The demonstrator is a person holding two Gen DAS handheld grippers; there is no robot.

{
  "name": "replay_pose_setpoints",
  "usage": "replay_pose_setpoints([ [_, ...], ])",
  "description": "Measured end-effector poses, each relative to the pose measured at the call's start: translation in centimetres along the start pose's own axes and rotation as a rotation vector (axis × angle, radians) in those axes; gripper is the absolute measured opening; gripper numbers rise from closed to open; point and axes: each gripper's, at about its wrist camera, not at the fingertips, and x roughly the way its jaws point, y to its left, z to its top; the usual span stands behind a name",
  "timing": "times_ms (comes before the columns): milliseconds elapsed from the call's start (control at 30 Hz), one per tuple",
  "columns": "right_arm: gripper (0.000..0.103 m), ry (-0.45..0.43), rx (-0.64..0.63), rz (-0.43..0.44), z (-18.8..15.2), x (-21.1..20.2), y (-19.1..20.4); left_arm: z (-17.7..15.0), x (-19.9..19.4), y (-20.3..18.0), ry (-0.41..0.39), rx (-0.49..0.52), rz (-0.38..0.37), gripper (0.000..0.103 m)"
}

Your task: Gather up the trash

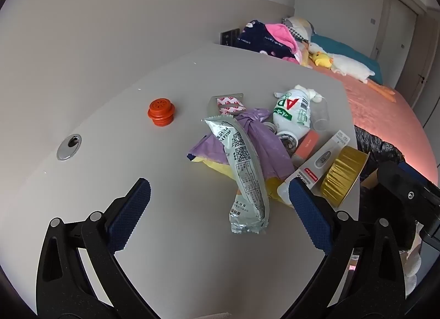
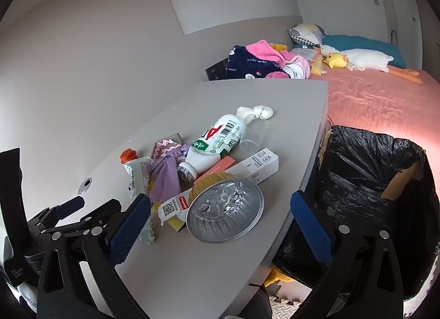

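Both empty, left gripper jaws spread wide above silver wrapper, right gripper likewise

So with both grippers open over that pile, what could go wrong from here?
1. The silver wrapper lies across the purple bag; a grab by the left gripper may drag the bag along.
2. The foil tray sits near the table edge and could get knocked to the floor beside the bin.
3. The bottle lies on its side and may roll.
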Motion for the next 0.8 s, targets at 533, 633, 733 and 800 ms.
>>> replay_pose_setpoints([
  [533, 0.101, 0.009, -0.002, 0.001, -0.1, 0.2, 0.2, 0.3, 0.0, 0.6, 0.002, 0.004, -0.001, 0.097],
  [633, 0.101, 0.005, -0.002, 0.0, -0.2, 0.2, 0.2, 0.2, 0.0, 0.5, 0.002, 0.003, 0.0, 0.097],
  [733, 0.101, 0.003, -0.001, 0.001, -0.3, 0.2, 0.1, 0.2, -0.3, 0.3, -0.001, 0.004, 0.003, 0.097],
  [800, 0.101, 0.002, 0.0, 0.002, -0.2, 0.1, 0.1, 0.2, -0.3, 0.3, -0.001, 0.004, 0.003, 0.097],
])
